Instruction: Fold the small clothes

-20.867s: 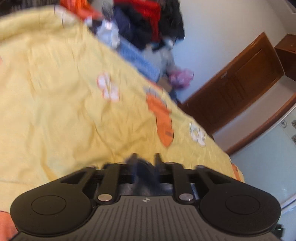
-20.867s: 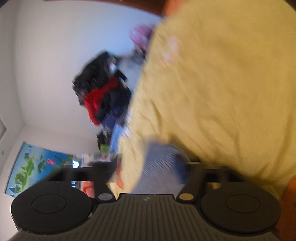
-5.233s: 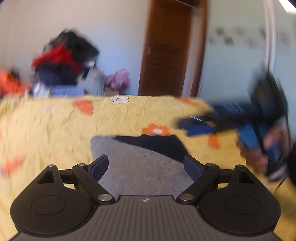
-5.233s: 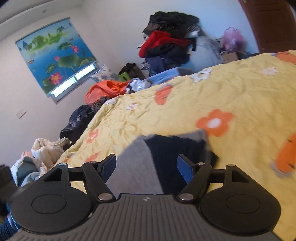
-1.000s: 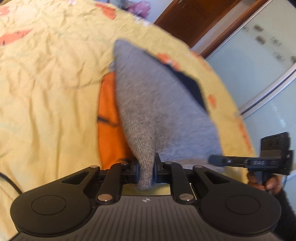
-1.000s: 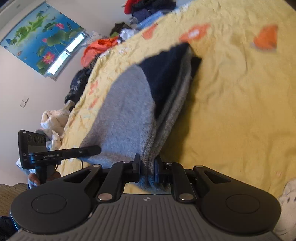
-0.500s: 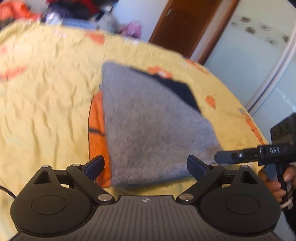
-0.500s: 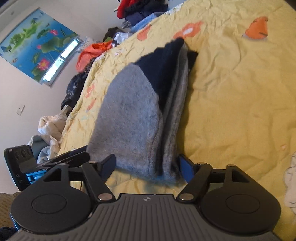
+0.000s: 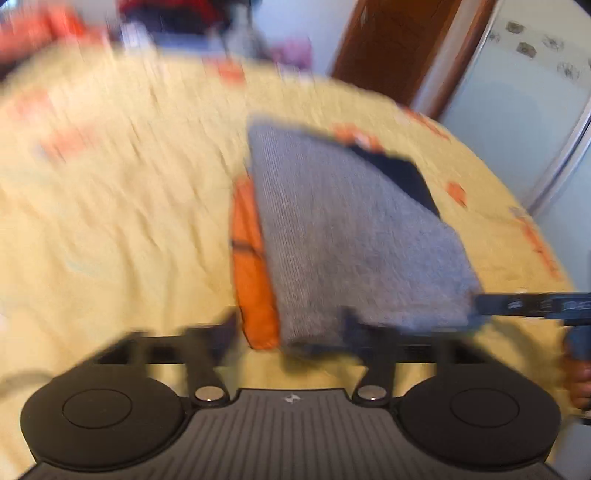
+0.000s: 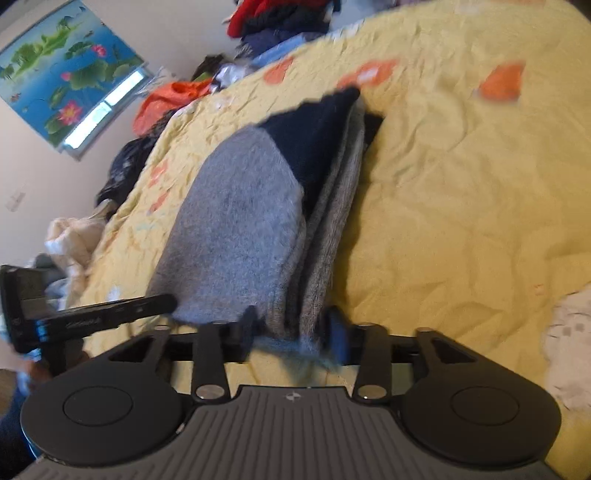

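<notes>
Here, scene: a folded grey and navy garment (image 9: 354,236) lies flat on a yellow bedspread (image 9: 122,206) with orange flower prints.
Left gripper (image 9: 286,328): at the bottom of the left wrist view, jaws spread wide and nothing pressed between them; this view is blurred.
Garment against the left jaws: its near edge sits just above the gap, lower centre of the frame, reaching past the right-hand finger; the left-hand finger stands clear of it over bare bedspread.
Right gripper (image 10: 291,338): at the bottom of the right wrist view, jaws apart after having just been opening further.
Garment against the right jaws: the near right-hand corner of the folded stack (image 10: 258,229) lies between the two fingers, layers showing edge-on; whether a pad brushes the cloth I cannot tell, but nothing is pinched.
Other tool: each view shows the opposite gripper's finger at the garment's near edge, far right in one, far left in the other.
Background: clothes pile (image 10: 280,18) at the top edge, lotus blind (image 10: 62,70) upper left.
</notes>
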{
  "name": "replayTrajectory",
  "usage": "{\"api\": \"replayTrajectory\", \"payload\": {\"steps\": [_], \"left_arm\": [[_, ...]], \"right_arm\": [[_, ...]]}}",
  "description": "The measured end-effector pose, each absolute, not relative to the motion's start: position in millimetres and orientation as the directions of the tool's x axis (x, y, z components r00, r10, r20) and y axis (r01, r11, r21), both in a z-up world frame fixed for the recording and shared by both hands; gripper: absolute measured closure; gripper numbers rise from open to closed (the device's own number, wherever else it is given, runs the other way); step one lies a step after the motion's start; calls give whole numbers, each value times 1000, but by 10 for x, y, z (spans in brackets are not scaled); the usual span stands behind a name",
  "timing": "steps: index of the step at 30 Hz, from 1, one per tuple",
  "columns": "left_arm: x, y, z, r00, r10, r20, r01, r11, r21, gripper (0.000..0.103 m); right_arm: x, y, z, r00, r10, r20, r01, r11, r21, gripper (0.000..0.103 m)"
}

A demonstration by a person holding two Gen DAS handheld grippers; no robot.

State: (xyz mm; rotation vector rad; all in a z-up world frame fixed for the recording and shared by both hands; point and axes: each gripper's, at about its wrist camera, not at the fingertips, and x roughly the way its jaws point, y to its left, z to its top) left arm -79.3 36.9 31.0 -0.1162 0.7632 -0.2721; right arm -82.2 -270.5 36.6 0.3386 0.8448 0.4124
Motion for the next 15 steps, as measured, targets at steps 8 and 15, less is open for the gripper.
{"api": "replayTrajectory", "payload": {"steps": [8,15], "left_arm": [[-1141,-193,48,792,-170,-587,186,982,-34,4],[-1221,-148,-152,760,-58,-647,95,995,22,0]], "right_arm": [[-1278,-2170,133,694,96,-714,-57,995,79,1],[-1386,-2046,-1,721,12,-692,-26,1000,-11,0]]}}
